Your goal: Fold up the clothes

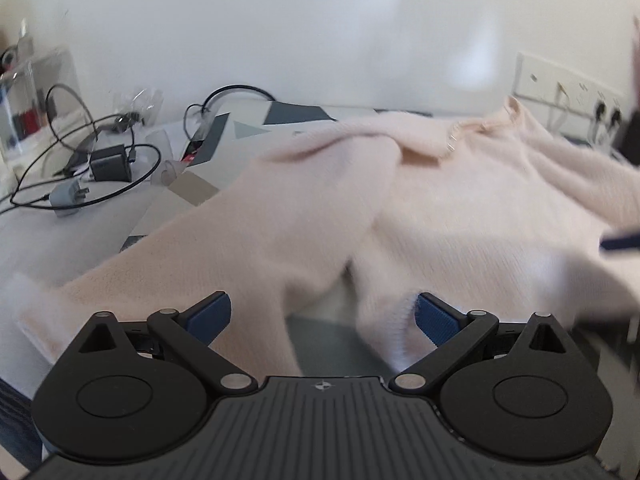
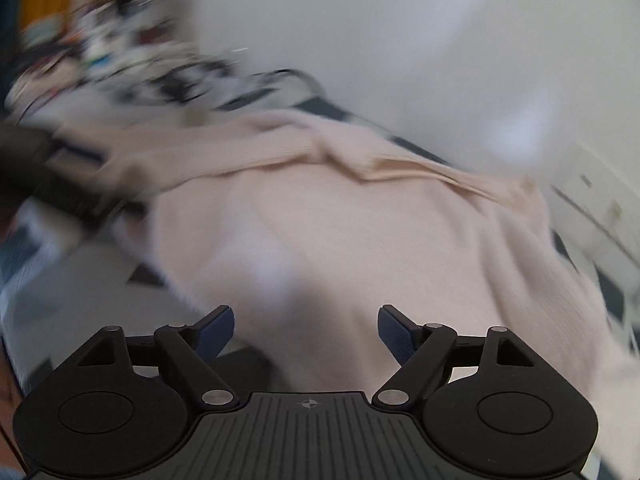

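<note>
A pale pink knit sweater lies spread on the table, collar toward the far wall. One sleeve runs down to the left in front of my left gripper, which is open just above the sweater's near hem, with nothing between its blue pads. In the blurred right wrist view the sweater fills the middle. My right gripper is open over its near edge and holds nothing. A dark shape at the left wrist view's right edge is the other gripper.
A patterned grey and white table cover lies under the sweater. Black cables, a charger and a plug lie at the left. A clear plastic box stands far left. A wall socket strip sits at the right. Clutter shows far left.
</note>
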The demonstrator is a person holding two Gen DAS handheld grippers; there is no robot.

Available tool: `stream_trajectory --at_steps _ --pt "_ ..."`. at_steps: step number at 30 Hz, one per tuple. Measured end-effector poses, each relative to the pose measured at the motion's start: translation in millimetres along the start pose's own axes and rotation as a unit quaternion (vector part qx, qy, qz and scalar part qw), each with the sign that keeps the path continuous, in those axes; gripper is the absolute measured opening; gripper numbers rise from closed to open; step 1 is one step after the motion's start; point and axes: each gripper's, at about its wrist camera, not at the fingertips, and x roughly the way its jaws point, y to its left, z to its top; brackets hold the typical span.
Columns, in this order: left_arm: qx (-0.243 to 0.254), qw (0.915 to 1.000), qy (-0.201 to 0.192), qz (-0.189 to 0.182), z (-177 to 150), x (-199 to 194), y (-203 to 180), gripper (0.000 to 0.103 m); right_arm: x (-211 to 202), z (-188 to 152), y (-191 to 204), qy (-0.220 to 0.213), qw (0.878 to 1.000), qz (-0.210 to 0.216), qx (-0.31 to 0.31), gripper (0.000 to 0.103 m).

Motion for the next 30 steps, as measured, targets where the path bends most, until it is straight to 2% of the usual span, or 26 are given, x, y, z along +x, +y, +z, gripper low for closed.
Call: stream_trajectory --at_steps 2,4,7,8,9,10,12,15,19,21,25,27,28,29,30 --pt "-0.028 0.9996 0.000 0.000 4.7 5.4 6.4 0.101 7.6 -0.1 15.0 0.003 0.999 0.009 -0.035 0.077" --pt "-0.064 0.9978 0.011 -0.013 5.9 13.0 13.0 0.101 16.4 -0.7 23.0 0.016 0.998 0.022 -0.060 0.083" --pt "-0.093 0.9950 0.032 -0.015 5.1 23.7 20.4 0.101 25.9 -1.8 22.4 0.022 0.997 0.036 -0.065 0.077" --pt "-0.099 0.9944 0.034 -0.015 4.1 24.4 22.5 0.101 26.9 1.3 16.7 0.025 0.998 0.038 -0.046 0.061" --pt "-0.104 0.9937 0.037 -0.016 3.1 25.0 24.6 0.101 27.5 6.6 8.8 0.031 0.998 0.043 -0.019 0.052" --pt "-0.110 0.9931 0.038 -0.018 2.7 24.9 26.2 0.101 26.7 12.1 -1.3 0.031 0.998 0.054 0.015 0.050" --pt "-0.115 0.9922 0.040 -0.025 2.5 23.8 26.7 0.101 22.2 17.4 -23.8 0.013 0.994 0.074 0.083 0.030" --pt "-0.087 0.9950 0.035 -0.034 -0.1 18.4 14.2 0.101 18.1 18.2 -51.2 -0.008 0.982 0.088 0.169 0.016" --pt "0.018 0.9992 0.026 -0.023 -10.5 14.6 -24.6 0.101 12.6 19.3 -87.7 -0.036 0.953 0.104 0.282 0.012" --pt "0.041 0.9988 0.020 -0.014 -15.3 14.5 -36.8 0.101 8.3 17.7 -96.0 -0.050 0.947 0.102 0.301 0.012" --pt "0.046 0.9986 0.012 0.021 -16.9 21.1 -45.0 0.099 3.1 19.9 -103.8 -0.059 0.940 0.104 0.320 0.012" --pt "0.067 0.9963 0.009 0.052 -14.5 24.5 -51.7 0.092 1.2 19.8 -106.3 -0.066 0.935 0.108 0.331 0.012" --pt "0.080 0.9948 0.002 0.063 -12.8 24.0 -55.7 0.070 0.3 19.6 -107.7 -0.072 0.932 0.107 0.338 0.012" --pt "0.101 0.9921 -0.004 0.074 -11.2 22.5 -61.1 0.055 -0.8 19.3 -109.1 -0.075 0.929 0.109 0.344 0.012" --pt "0.115 0.9900 -0.010 0.081 -9.3 19.9 -64.4 0.035 -1.9 18.9 -110.5 -0.077 0.927 0.112 0.350 0.012"
